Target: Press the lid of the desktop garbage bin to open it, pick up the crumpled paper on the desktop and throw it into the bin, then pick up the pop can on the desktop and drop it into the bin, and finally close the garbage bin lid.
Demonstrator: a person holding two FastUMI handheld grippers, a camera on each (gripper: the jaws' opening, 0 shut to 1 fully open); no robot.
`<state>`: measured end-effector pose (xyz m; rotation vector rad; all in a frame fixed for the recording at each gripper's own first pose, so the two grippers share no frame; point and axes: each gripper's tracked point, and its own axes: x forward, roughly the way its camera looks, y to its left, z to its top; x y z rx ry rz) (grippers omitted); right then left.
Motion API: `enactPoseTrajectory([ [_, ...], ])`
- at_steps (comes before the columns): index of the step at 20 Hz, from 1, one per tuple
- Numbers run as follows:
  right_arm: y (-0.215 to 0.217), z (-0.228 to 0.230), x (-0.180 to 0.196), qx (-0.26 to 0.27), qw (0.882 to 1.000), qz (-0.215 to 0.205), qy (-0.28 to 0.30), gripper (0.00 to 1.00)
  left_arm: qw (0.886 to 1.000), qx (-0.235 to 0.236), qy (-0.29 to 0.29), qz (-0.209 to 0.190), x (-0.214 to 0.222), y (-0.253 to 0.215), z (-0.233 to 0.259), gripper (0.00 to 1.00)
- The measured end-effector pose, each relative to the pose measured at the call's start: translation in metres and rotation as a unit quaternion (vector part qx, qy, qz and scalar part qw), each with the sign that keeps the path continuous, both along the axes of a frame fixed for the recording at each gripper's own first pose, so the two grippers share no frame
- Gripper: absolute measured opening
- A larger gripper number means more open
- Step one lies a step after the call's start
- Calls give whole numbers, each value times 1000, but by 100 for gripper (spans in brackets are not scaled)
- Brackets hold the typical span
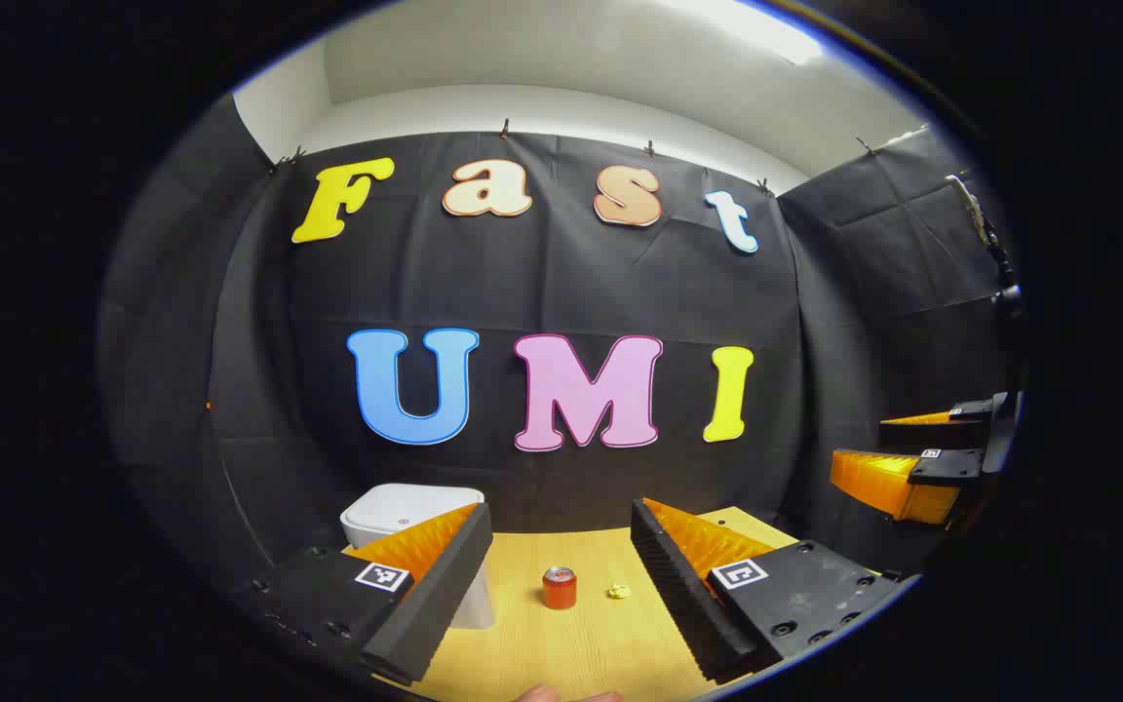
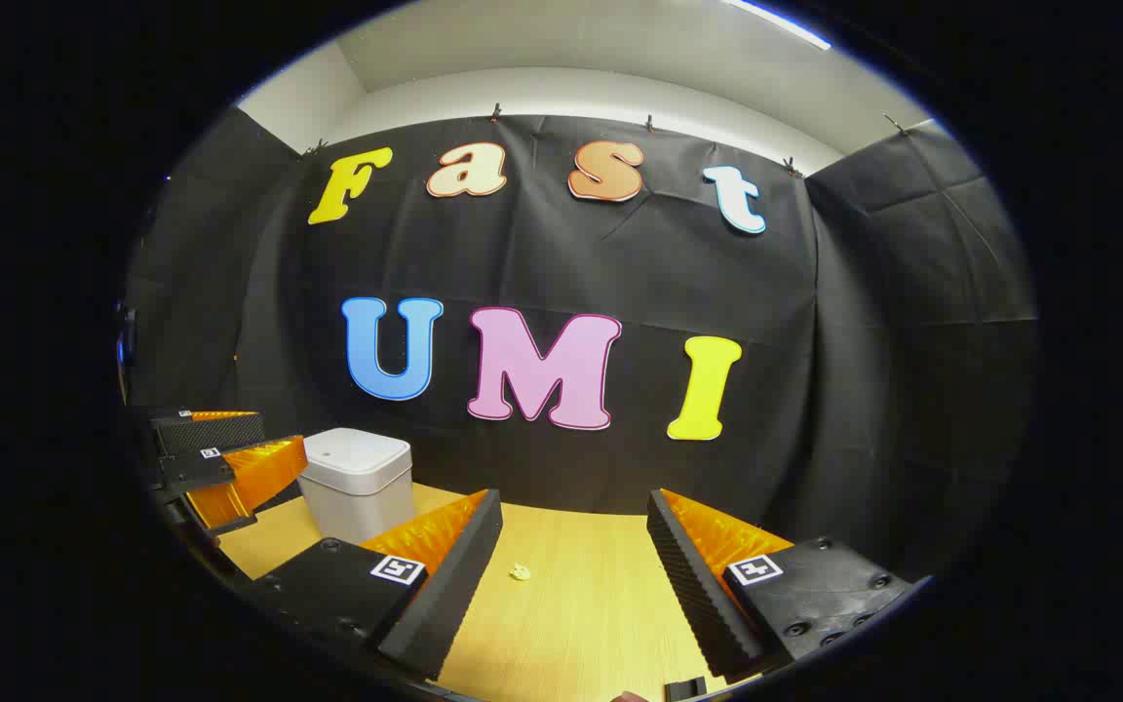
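Fingers: left gripper (image 1: 561,561) and right gripper (image 2: 571,546) both spread wide — gripping nothing.
Bin (image 2: 357,483): far left, lid down.
Can (image 1: 559,588): upright — crumpled paper (image 1: 618,591) just right of it.

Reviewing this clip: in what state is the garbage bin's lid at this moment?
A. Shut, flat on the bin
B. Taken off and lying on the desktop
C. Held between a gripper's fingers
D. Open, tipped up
A: the lid sits flat and closed on the white garbage bin, and the pop can and crumpled paper lie on the desktop, with both grippers open and off the bin.
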<state>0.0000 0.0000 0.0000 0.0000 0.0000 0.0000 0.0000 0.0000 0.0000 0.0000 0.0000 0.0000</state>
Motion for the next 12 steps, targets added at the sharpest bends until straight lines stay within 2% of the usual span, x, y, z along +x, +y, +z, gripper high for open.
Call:
enactPoseTrajectory([
  [12,9,-3,14,10,1000,17,4,96,1000,12,1,-3,10,3,-3,96],
])
